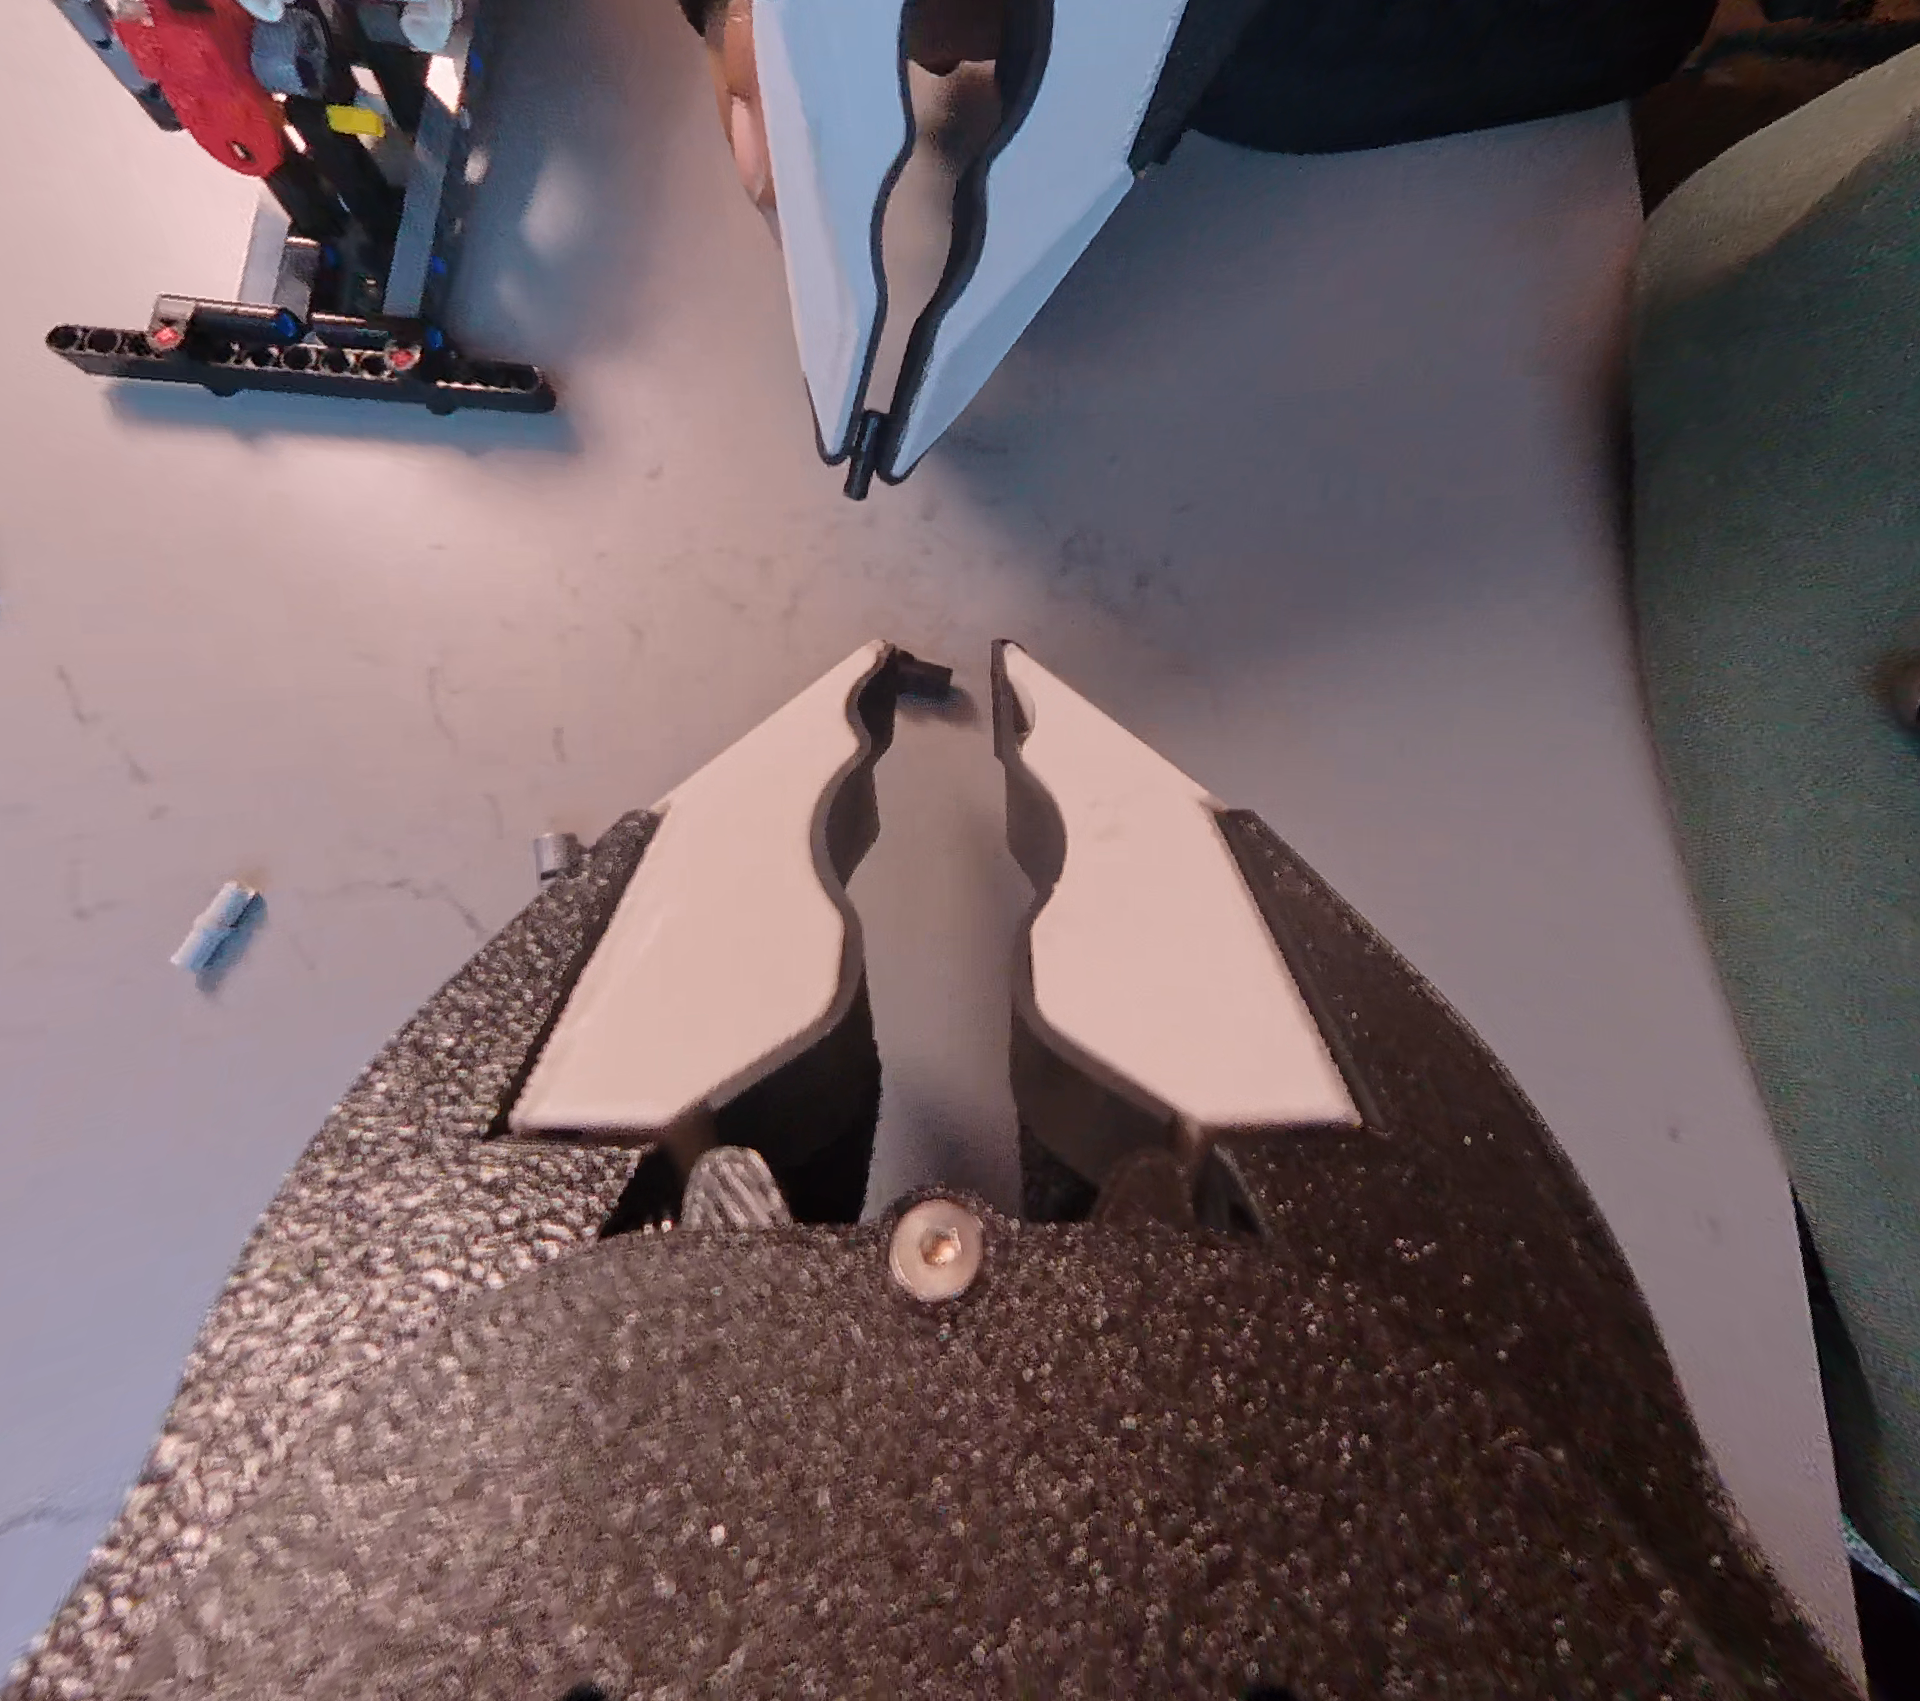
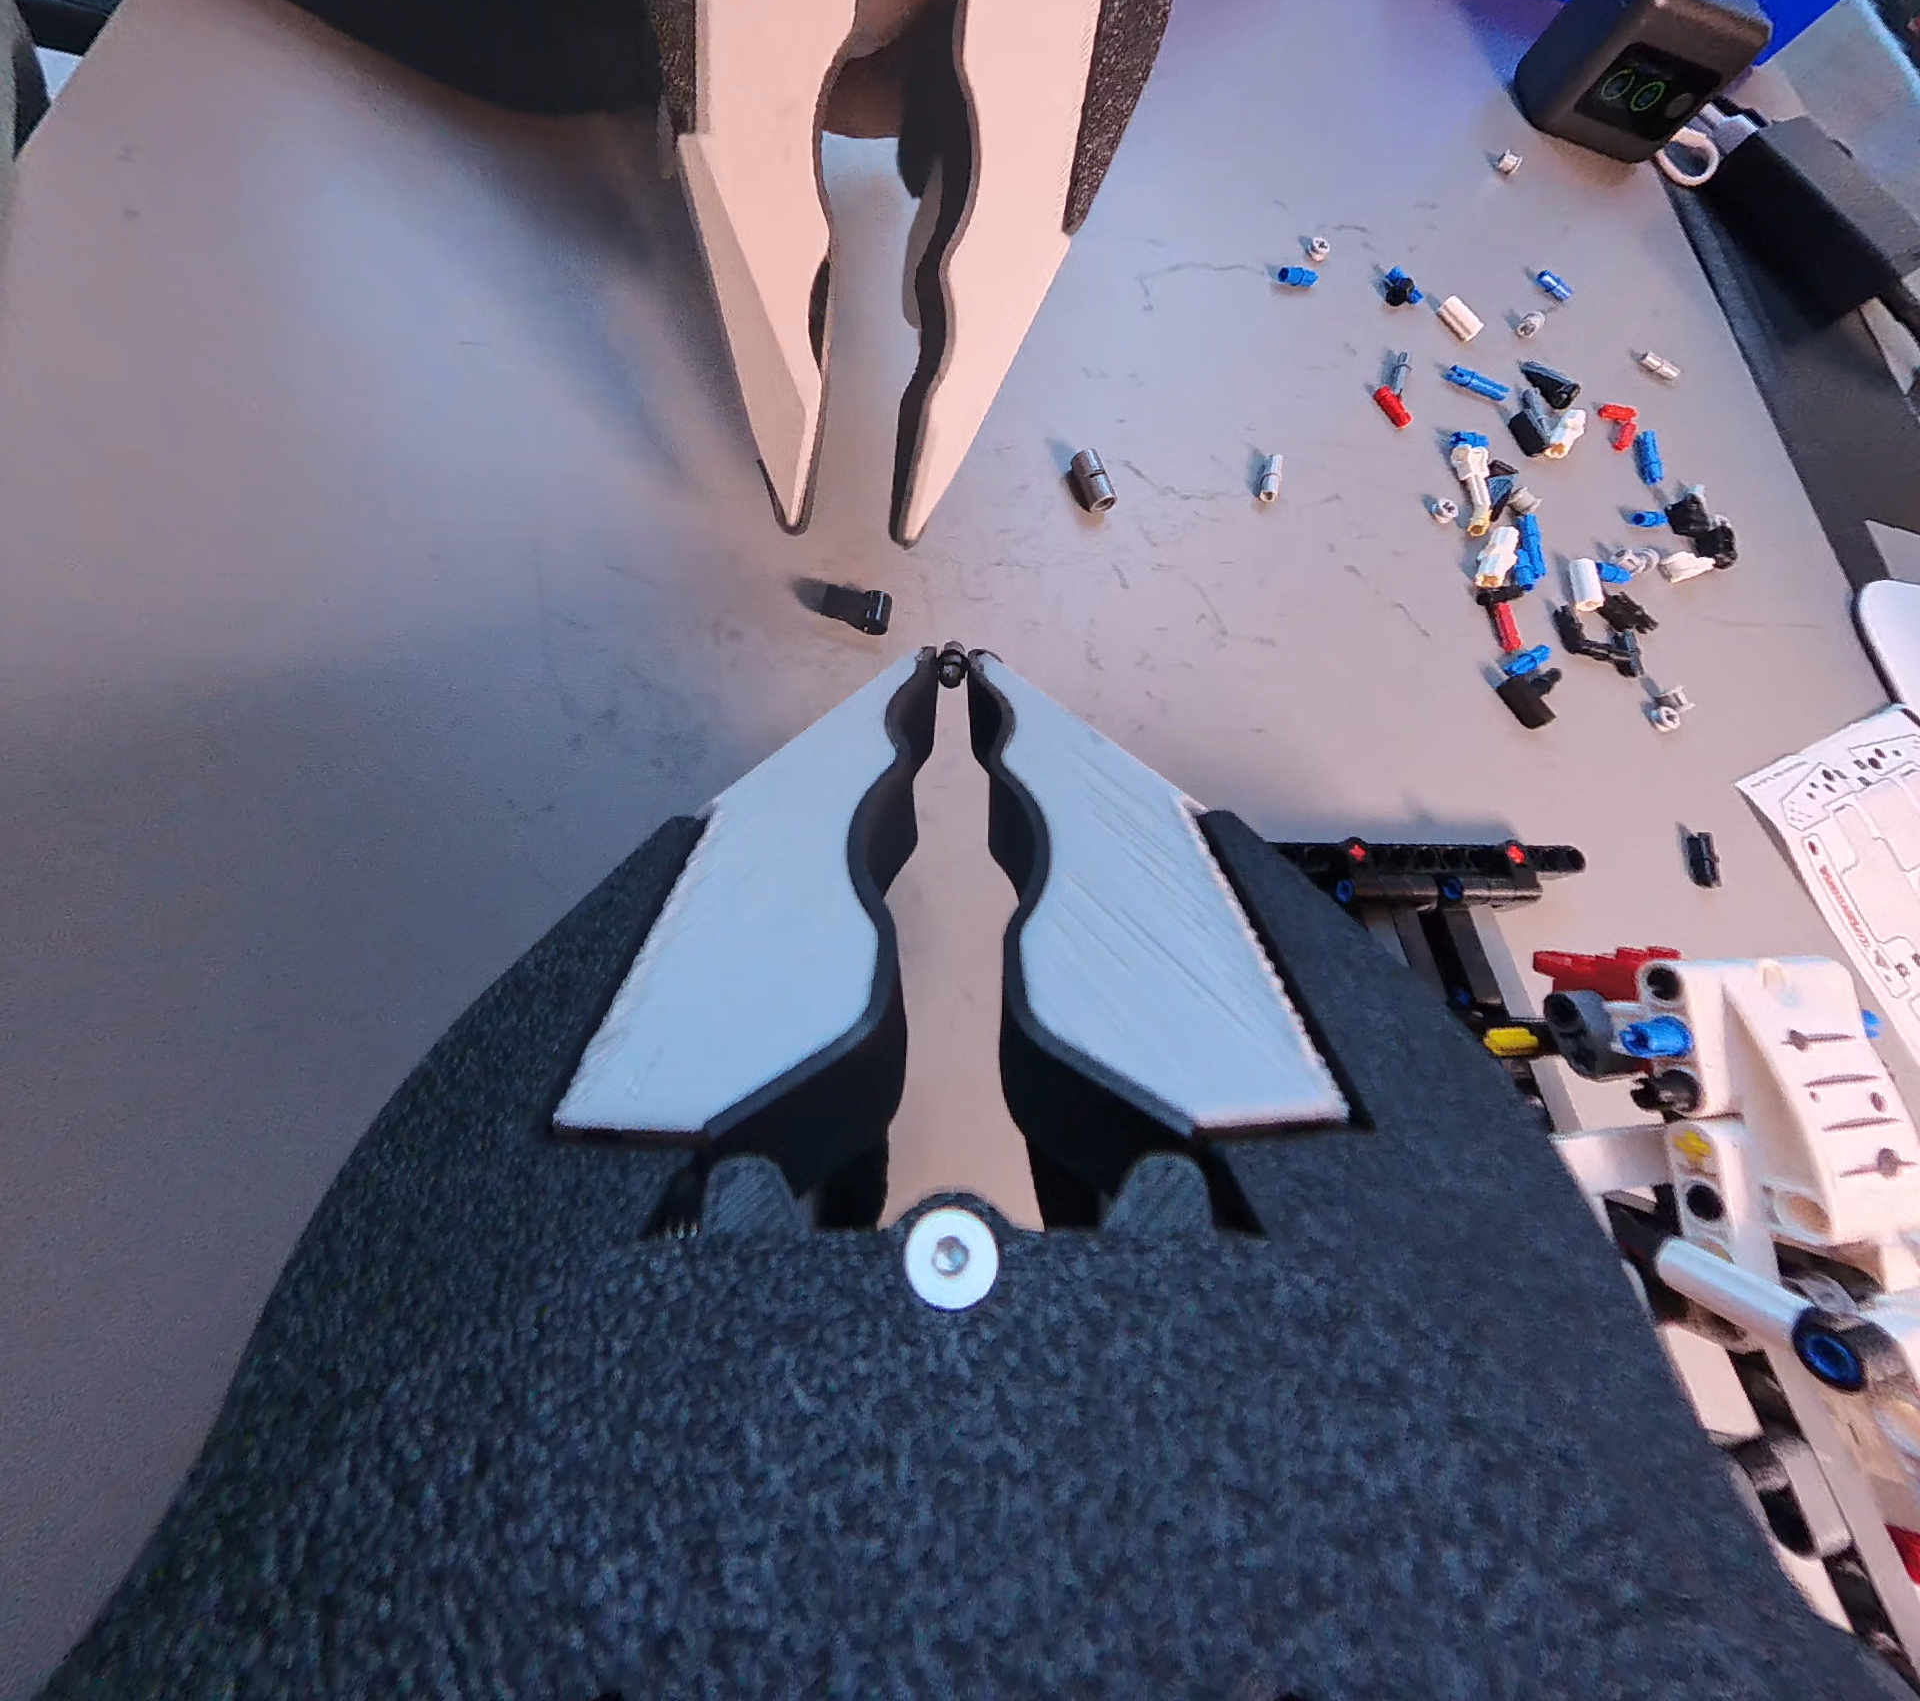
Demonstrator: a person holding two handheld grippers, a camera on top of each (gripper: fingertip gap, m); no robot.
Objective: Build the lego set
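Black short plastic pin (image 2: 951,667) pinched at the tips of the right gripper (image 2: 951,664), jaws pressed together on it. Left gripper (image 1: 940,659) spread, hovering over a second black connector piece (image 2: 852,605) lying loose on the grey tabletop (image 2: 364,508) between the two tools. Partly built white, red and black lego model (image 1: 260,41) stands well apart. Loose small parts (image 2: 1538,498) scattered beyond.

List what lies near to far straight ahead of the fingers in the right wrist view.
Right gripper pinching a small black pin → loose black pin on the table → open left gripper.
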